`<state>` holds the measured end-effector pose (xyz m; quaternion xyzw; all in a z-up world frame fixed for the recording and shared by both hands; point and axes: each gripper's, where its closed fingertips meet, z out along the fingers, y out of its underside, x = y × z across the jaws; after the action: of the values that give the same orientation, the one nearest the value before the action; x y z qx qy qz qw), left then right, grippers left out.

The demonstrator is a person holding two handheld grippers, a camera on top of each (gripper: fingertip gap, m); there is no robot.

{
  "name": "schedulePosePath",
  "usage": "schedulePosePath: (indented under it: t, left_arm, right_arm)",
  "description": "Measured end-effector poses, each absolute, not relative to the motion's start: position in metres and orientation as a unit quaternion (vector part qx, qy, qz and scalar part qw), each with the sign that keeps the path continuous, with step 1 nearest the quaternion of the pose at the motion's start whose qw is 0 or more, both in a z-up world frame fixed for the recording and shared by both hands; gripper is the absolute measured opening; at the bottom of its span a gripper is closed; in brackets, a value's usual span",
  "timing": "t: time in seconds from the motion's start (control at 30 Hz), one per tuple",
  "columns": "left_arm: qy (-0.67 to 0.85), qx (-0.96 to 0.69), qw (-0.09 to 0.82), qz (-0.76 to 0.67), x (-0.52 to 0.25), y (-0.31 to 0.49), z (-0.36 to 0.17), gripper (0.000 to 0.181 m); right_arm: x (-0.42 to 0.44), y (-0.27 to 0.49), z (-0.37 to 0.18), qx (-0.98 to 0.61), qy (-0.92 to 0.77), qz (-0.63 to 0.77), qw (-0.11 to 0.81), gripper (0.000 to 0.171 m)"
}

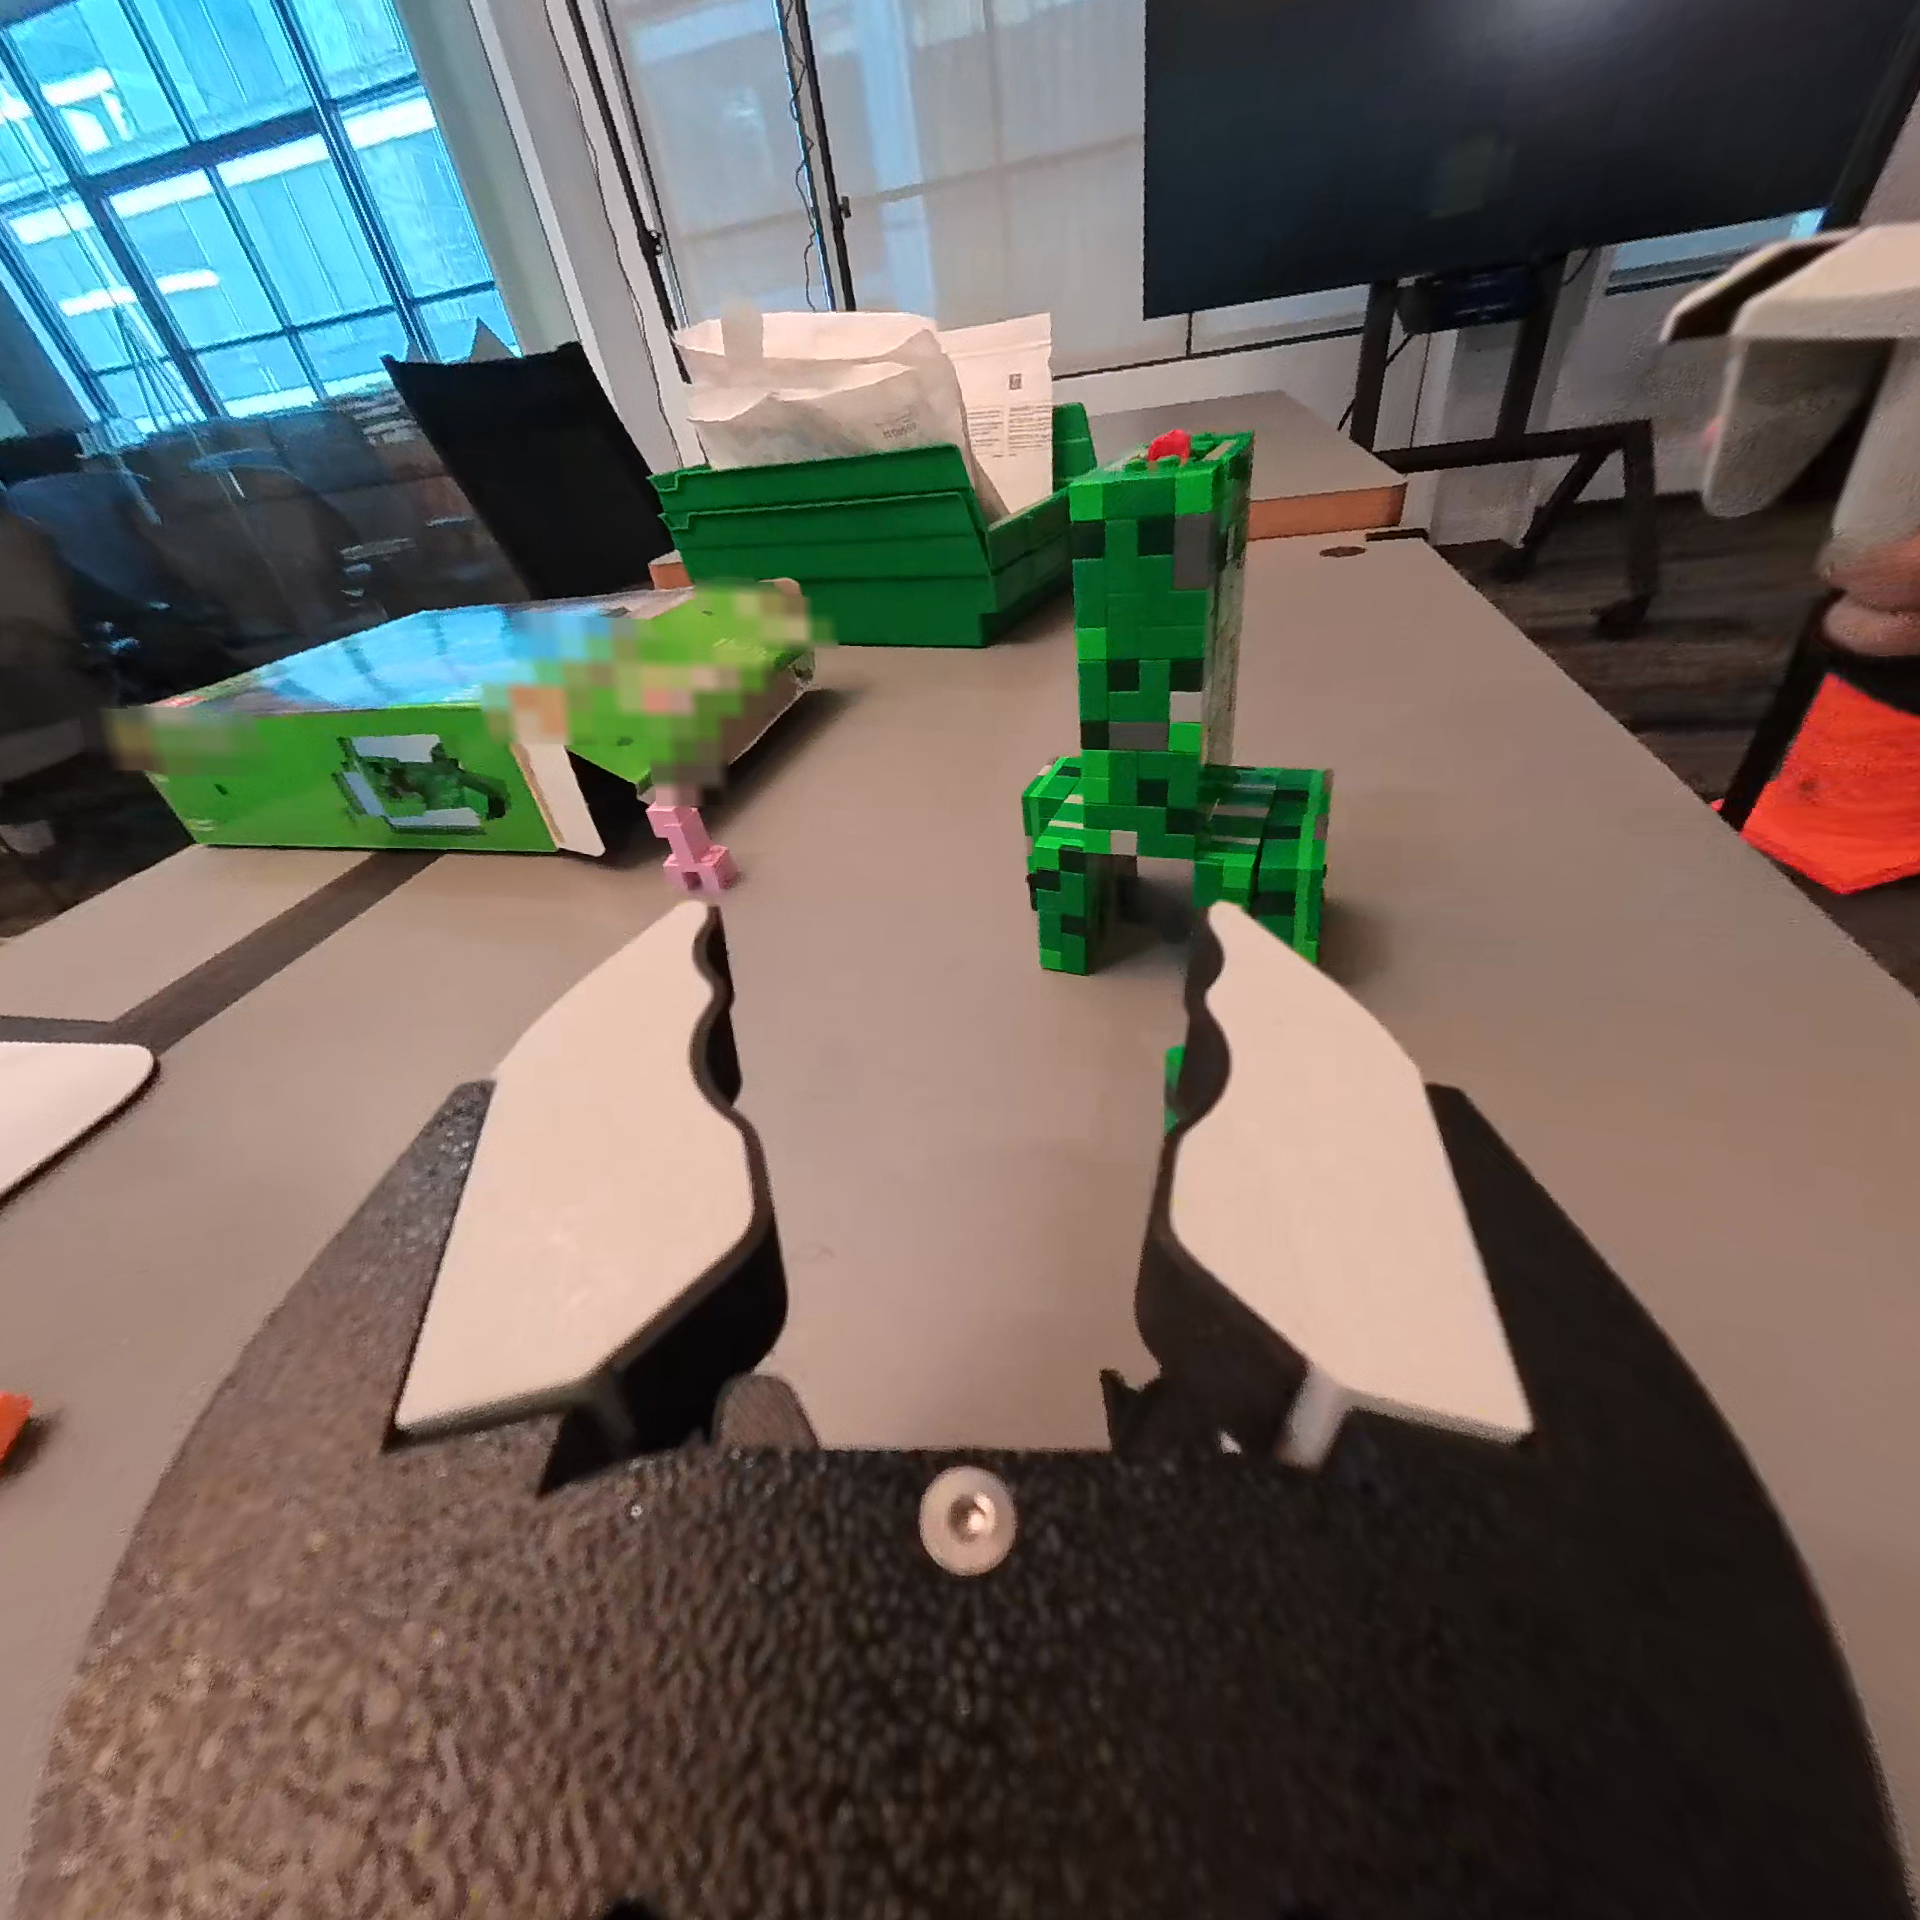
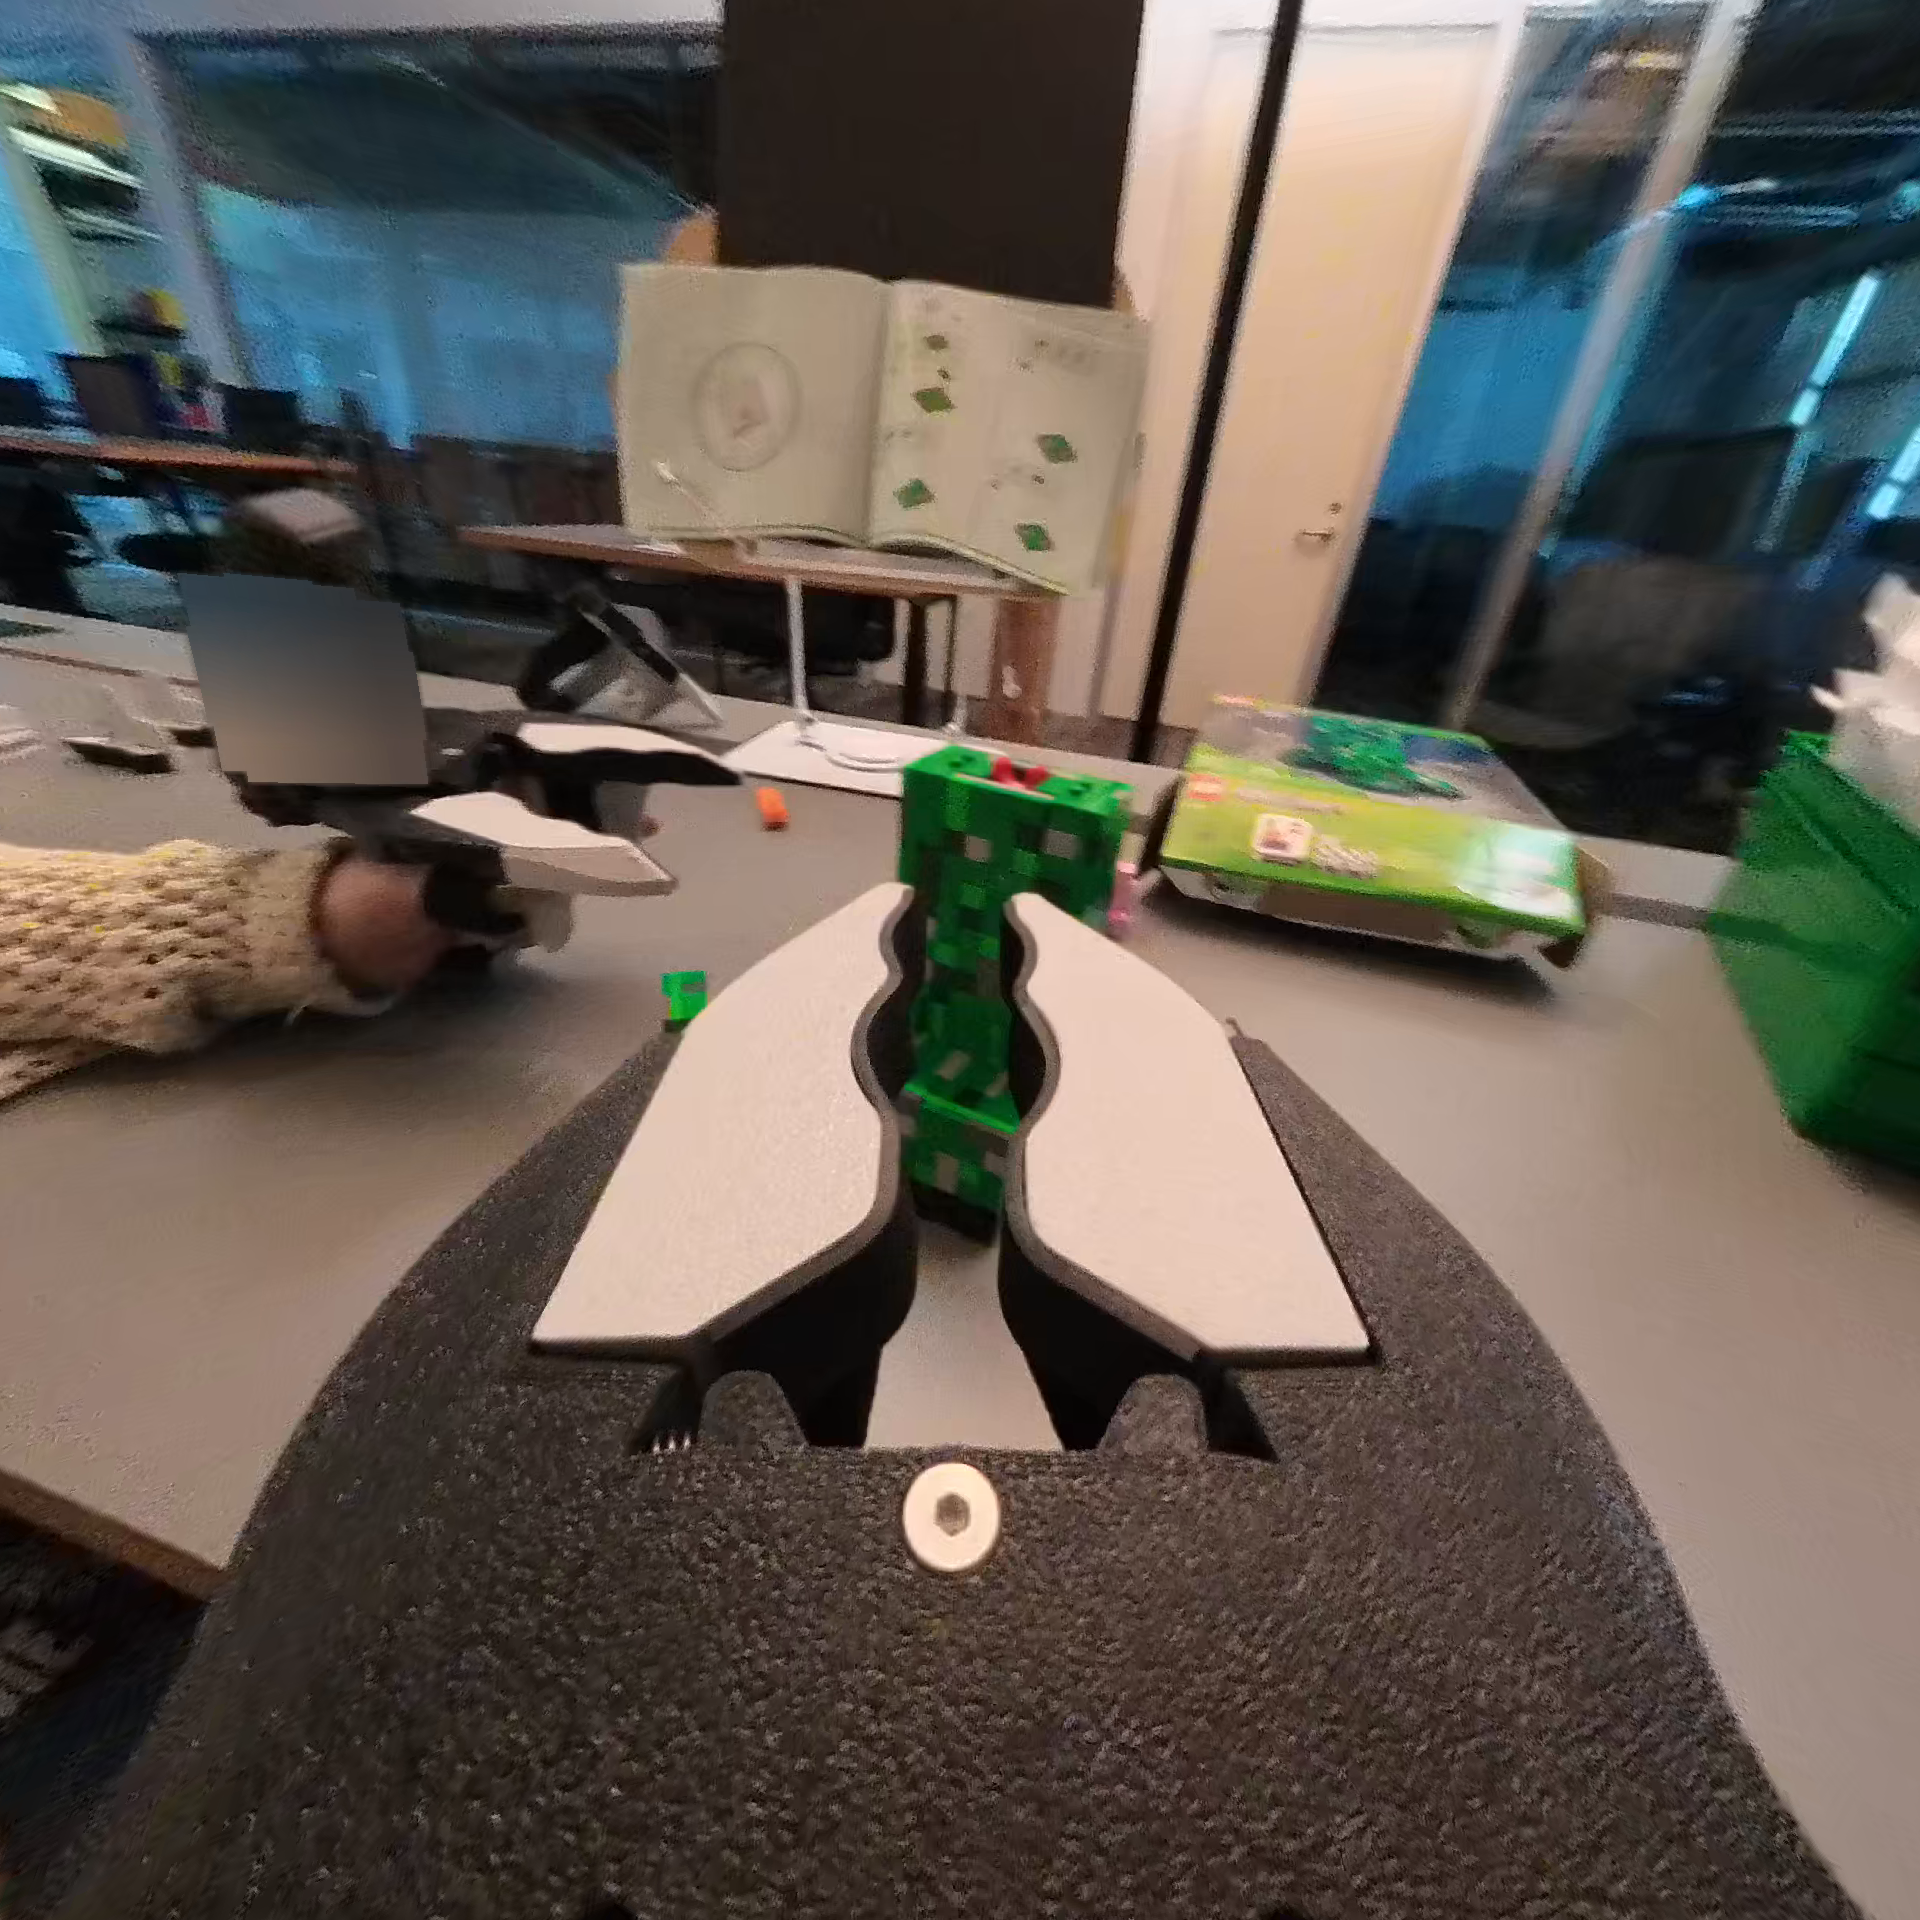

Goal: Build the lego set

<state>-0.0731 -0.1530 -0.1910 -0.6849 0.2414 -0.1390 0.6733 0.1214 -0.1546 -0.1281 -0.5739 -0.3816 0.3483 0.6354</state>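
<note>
A green blocky lego figure (image 1: 1153, 707) stands upright on the grey table (image 1: 935, 1143), with a red piece (image 1: 1169, 445) on its top. My left gripper (image 1: 966, 914) is open and empty, low over the table just in front of and left of the figure. A small green brick (image 1: 1174, 1081) lies beside its right finger. A pink lego piece (image 1: 696, 852) lies near its left fingertip. In the right wrist view the figure (image 2: 966, 997) shows through the narrow gap of my right gripper (image 2: 958, 904), which holds nothing. The right gripper (image 1: 1787, 301) hangs above and right of the figure.
The green lego box (image 1: 416, 727) lies left of the figure. Stacked green trays (image 1: 862, 540) with white paper bags stand behind it. An open instruction booklet (image 2: 883, 416) stands propped at the far side. An orange object (image 1: 1839, 800) sits at the table's right edge. From my left tips it is roughly 20 cm to the pink lego piece (image 1: 696, 852); from my right, 35 cm.
</note>
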Motion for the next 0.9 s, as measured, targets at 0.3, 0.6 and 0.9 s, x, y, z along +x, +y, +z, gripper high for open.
schedulePosePath:
  t: [0.3, 0.6, 0.9]
  left_arm:
    - [0.275, -0.7, 0.638, -0.167, -0.06, -0.165, -0.203, 0.073]
    - [0.291, -0.731, 0.591, -0.18, -0.061, -0.169, -0.217, 0.092]
    - [0.332, -0.727, 0.578, -0.162, -0.049, -0.175, -0.224, 0.09]
  right_arm:
    - [0.117, -0.123, -0.195, -0.69, -0.372, 0.295, 0.546, 0.018]
    - [0.064, -0.121, -0.24, -0.741, -0.404, 0.234, 0.482, 0.088]
    - [0.035, -0.103, -0.262, -0.781, -0.41, 0.176, 0.437, 0.09]
